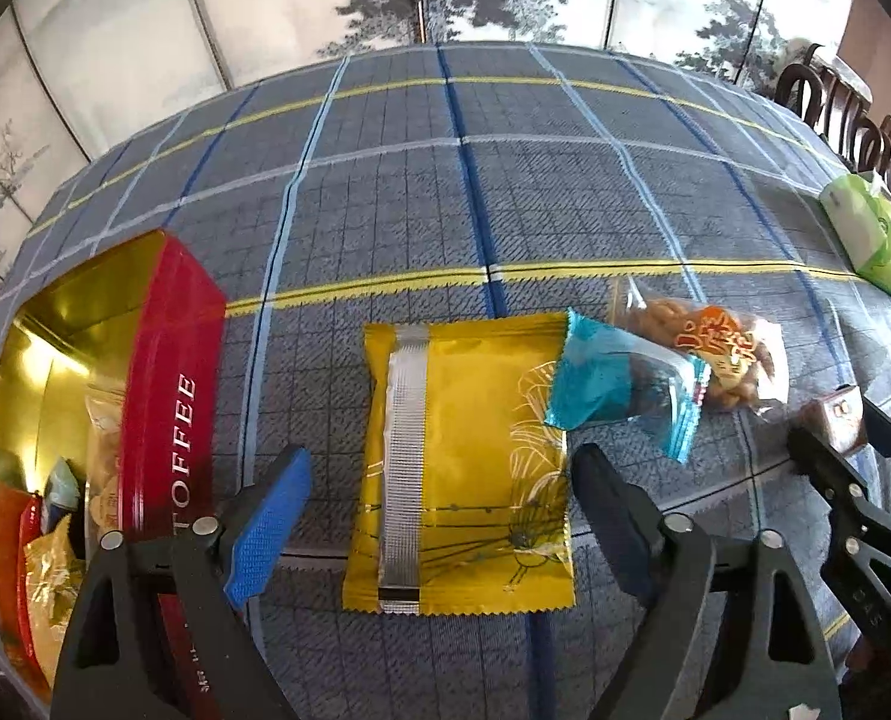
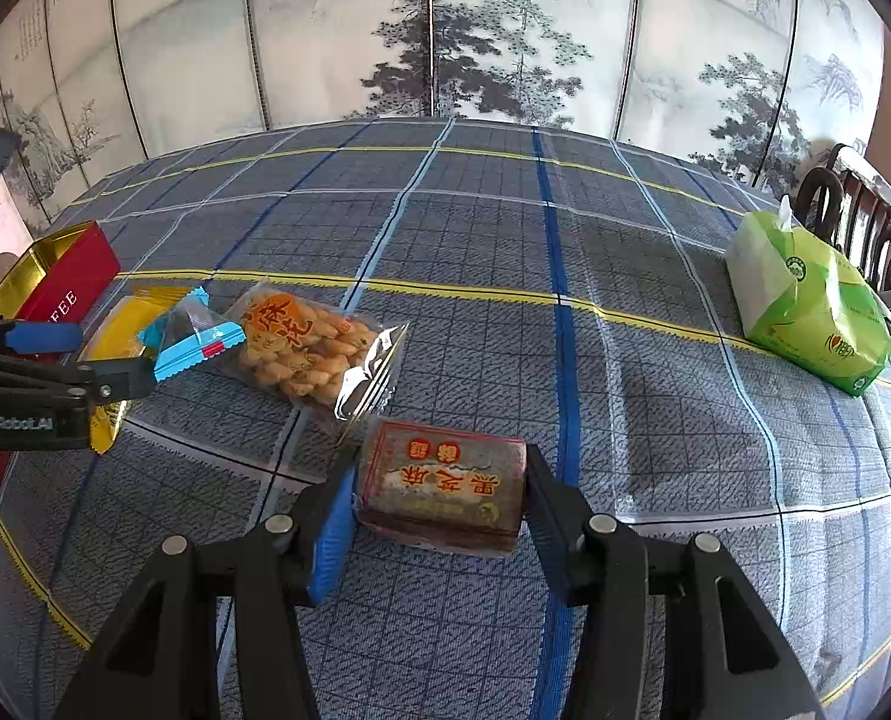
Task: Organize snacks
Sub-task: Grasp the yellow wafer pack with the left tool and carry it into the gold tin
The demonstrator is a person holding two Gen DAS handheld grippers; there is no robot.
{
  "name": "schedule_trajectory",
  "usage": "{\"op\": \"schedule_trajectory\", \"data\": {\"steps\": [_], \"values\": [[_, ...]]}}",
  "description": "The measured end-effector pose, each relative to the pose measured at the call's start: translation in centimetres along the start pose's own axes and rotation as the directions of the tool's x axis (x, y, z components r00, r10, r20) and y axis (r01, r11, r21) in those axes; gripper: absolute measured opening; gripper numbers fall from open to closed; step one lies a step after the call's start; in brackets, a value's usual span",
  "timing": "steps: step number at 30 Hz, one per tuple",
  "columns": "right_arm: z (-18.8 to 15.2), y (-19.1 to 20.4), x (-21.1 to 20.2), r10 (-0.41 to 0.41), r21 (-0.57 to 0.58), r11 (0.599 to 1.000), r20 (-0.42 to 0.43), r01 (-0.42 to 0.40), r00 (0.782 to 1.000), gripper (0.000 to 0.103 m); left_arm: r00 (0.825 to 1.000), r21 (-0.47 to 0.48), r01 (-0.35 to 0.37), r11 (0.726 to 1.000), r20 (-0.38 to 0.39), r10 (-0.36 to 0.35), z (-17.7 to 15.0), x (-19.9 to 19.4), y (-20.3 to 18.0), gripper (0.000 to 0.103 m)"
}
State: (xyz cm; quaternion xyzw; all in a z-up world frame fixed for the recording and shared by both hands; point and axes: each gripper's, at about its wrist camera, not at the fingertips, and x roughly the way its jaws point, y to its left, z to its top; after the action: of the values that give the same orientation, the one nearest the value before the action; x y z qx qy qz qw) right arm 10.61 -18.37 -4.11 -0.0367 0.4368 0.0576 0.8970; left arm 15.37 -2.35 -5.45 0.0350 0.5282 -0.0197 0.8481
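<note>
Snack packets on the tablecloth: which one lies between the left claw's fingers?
The yellow packet with the silver seam strip; the blue packet only overlaps its corner, farther away.

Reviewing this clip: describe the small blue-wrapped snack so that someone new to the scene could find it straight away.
Start at the open red toffee tin on the checked blue tablecloth. Beside it lies a flat yellow foil packet; the small teal-blue wrapper with a clear window rests overlapping that packet's far corner. Its neighbours are yellow or clear with orange print; it alone is blue.
</note>
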Motion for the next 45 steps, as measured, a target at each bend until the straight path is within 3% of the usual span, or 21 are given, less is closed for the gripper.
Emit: {"op": "schedule_trajectory", "data": {"steps": [6, 12, 23, 32, 40, 45], "values": [[0.0, 0.0, 0.0, -0.001, 0.001, 1.000, 0.000, 0.001, 1.000, 0.053, 0.999, -0.014, 0.039, 0.999, 0.019, -0.039, -0.4, -0.3, 0.2, 0.058], [0.0, 0.1, 0.0, -0.002, 0.001, 1.000, 0.000, 0.002, 1.000, 0.053, 0.999, -0.009, 0.045, 0.999, 0.029, -0.044, -1.2, -0.9, 0.3, 0.048], [0.0, 0.1, 0.0, -0.003, 0.001, 1.000, -0.001, 0.003, 1.000, 0.053, 0.998, -0.029, 0.049, 0.998, 0.029, -0.048, -3.2, -2.7, 0.7, 0.048], [0.1, 0.2, 0.0, -0.005, 0.001, 1.000, -0.001, 0.005, 1.000, 0.053, 0.996, -0.044, 0.055, 0.998, 0.069, -0.052, -4.9, -6.9, 1.7, 0.048], [0.1, 0.2, -0.1, -0.007, 0.001, 1.000, -0.001, 0.007, 1.000, 0.053, 0.986, -0.063, 0.007, 0.998, 0.168, 0.003, -5.1, -12.0, 4.7, 0.048], [0.1, 0.2, -0.1, -0.008, 0.000, 1.000, -0.001, 0.008, 1.000, 0.053, 0.982, -0.103, -0.049, 0.993, 0.177, 0.067, -5.0, -12.9, 8.0, 0.048]]}}
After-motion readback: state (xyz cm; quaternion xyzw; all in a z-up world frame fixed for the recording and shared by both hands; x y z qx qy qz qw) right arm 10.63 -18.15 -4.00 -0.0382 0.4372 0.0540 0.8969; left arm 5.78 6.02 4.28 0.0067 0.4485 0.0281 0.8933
